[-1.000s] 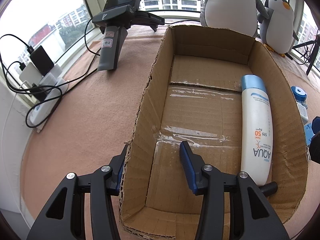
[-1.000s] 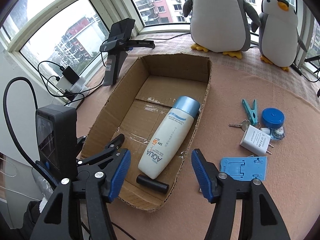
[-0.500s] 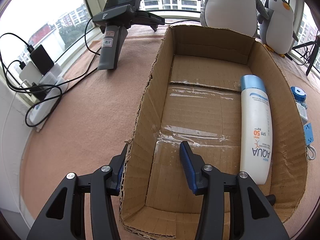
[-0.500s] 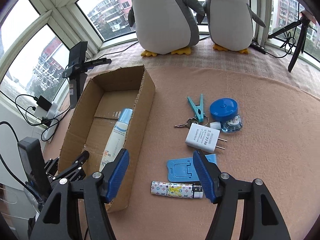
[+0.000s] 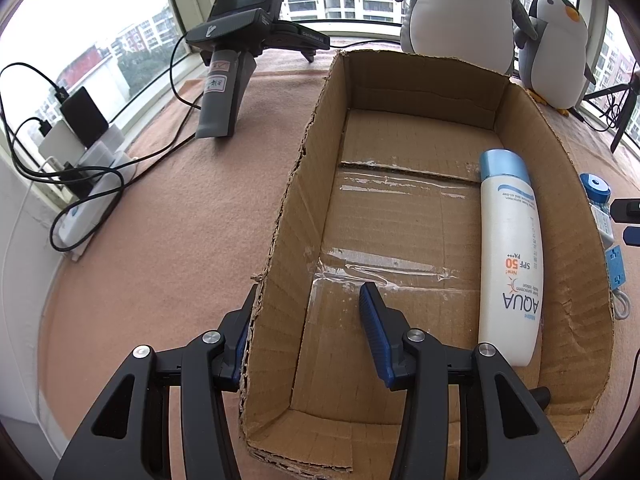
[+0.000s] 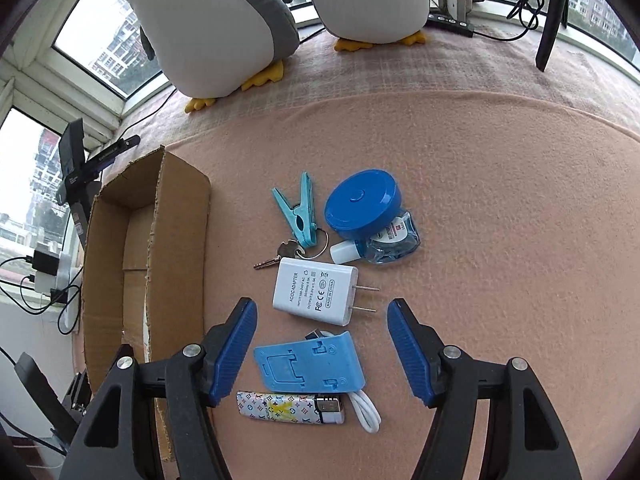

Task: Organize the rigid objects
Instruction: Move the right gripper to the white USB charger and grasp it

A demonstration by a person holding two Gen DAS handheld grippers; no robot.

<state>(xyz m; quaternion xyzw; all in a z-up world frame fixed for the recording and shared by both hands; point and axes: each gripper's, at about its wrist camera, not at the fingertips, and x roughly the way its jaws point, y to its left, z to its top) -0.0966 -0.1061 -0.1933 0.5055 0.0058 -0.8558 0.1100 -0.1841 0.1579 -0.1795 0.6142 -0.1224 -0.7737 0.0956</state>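
The left claw (image 5: 308,328) straddles the cardboard box's (image 5: 280,248) left wall, jaws apart; a sunscreen bottle (image 5: 510,256) lies inside. The right claw (image 6: 320,350) hangs wide open, empty, above the charger (image 6: 314,292) and blue stand (image 6: 312,362) on the tabletop (image 6: 500,220).

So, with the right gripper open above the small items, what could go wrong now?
1. The right gripper hovers over the blue stand, which lies on a white cable and close to the lighter; closing may catch or drag these too.
2. The white adapter lies just beyond; its prongs could snag.
3. The left gripper straddles the cardboard box wall; moving it could shift the box.
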